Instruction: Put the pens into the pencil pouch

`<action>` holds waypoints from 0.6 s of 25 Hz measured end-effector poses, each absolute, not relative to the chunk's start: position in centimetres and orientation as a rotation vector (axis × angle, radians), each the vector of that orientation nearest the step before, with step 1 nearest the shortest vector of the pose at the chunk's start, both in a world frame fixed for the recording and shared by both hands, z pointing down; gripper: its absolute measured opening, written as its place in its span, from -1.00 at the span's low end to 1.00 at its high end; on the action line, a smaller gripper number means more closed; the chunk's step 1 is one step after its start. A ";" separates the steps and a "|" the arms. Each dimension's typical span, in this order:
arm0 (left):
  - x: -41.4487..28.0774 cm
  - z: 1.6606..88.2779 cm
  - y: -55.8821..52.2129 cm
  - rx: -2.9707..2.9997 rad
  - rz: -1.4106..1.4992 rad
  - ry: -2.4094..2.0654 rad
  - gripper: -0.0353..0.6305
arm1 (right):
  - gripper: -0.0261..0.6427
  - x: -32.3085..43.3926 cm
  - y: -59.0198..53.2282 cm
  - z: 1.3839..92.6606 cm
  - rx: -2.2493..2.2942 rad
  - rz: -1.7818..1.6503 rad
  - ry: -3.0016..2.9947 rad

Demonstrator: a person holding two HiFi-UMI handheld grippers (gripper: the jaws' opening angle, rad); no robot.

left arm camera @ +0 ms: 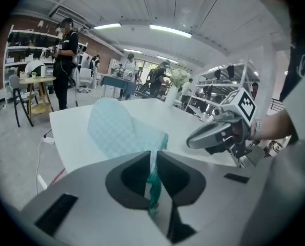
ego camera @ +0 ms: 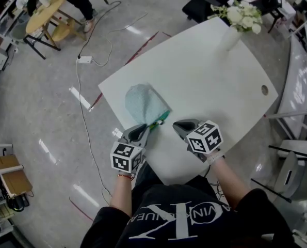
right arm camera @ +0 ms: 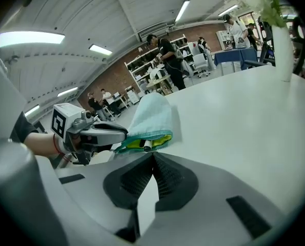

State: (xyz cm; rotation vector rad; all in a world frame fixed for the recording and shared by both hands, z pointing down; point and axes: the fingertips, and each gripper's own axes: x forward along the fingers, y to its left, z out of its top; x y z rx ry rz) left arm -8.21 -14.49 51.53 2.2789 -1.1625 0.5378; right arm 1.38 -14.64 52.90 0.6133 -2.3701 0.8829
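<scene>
Left gripper (ego camera: 145, 129) clamped on the teal zip edge of the pencil pouch (ego camera: 143, 103), on the white table (ego camera: 210, 76). Right gripper (ego camera: 178, 125) just beside the pouch mouth, jaws together, empty. Pen (right arm camera: 146, 144) end shows inside the mouth. Risk: fabric slips from the pinch, mouth sags, pen rolls out

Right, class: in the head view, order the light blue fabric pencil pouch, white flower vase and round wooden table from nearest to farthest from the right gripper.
1. Light blue pencil pouch, just left of the right gripper.
2. White flower vase, far side of the white desk.
3. Round wooden table, on the floor, upper left.
</scene>
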 end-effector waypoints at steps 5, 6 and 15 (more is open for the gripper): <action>-8.2 51.1 -14.5 2.277 0.512 -1.135 -0.63 | -0.89 1.9 -15.4 52.4 0.646 0.915 -2.394; -8.2 50.9 -14.5 2.274 0.502 -1.136 -0.61 | -0.89 2.0 -15.6 52.3 0.655 0.912 -2.401; -11.1 48.1 -16.1 2.252 0.341 -1.286 -0.67 | -0.89 2.9 -17.3 49.6 0.746 0.679 -2.506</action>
